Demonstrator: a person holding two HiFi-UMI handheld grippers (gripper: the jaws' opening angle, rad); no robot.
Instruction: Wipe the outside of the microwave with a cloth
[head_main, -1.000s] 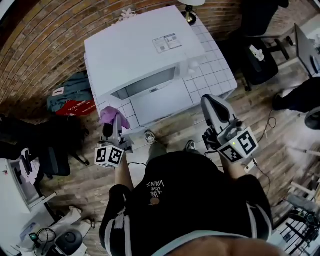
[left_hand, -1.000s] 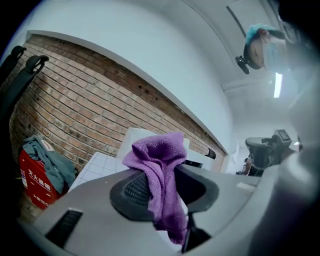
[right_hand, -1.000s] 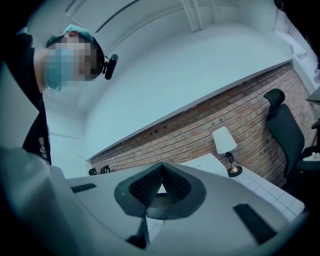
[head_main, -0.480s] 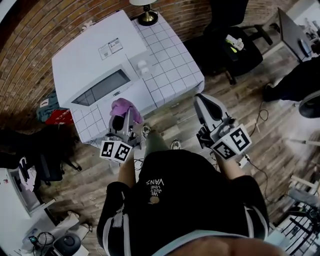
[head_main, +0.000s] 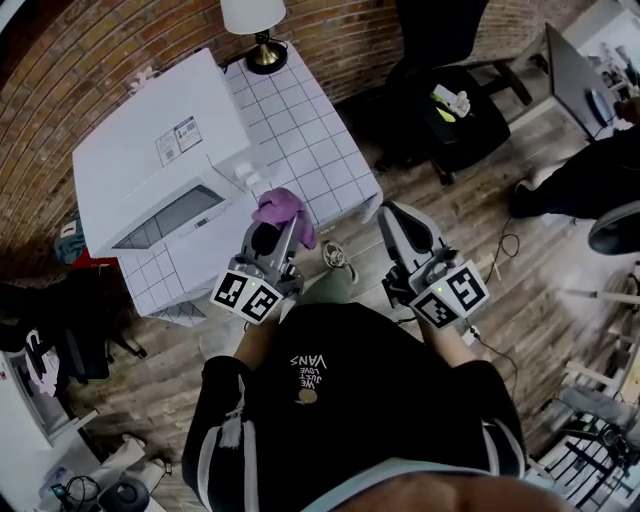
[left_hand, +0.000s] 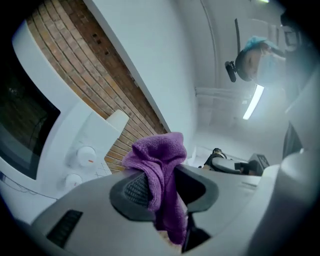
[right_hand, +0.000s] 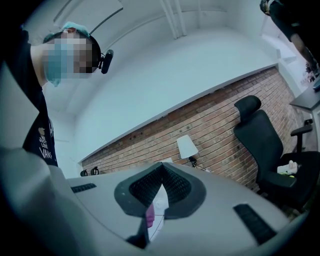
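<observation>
The white microwave (head_main: 150, 165) stands on a white tiled table (head_main: 300, 130); in the left gripper view its door window and two knobs (left_hand: 85, 155) fill the left side. My left gripper (head_main: 268, 232) is shut on a purple cloth (head_main: 284, 209), held just off the microwave's right front corner, near the control panel. In the left gripper view the cloth (left_hand: 162, 165) bunches up out of the jaws. My right gripper (head_main: 393, 214) hangs beyond the table's front edge, over the floor, with its jaws (right_hand: 161, 172) shut and nothing held.
A table lamp (head_main: 253, 22) stands on the far corner of the table. A black office chair (head_main: 450, 110) is at the right, with a desk edge (head_main: 575, 70) beyond. Bags and clutter (head_main: 50, 320) lie on the wooden floor at the left.
I have shifted to the right along the table, so the microwave now sits further left in view. The left gripper with the cloth has come up beside the microwave's right front corner.
</observation>
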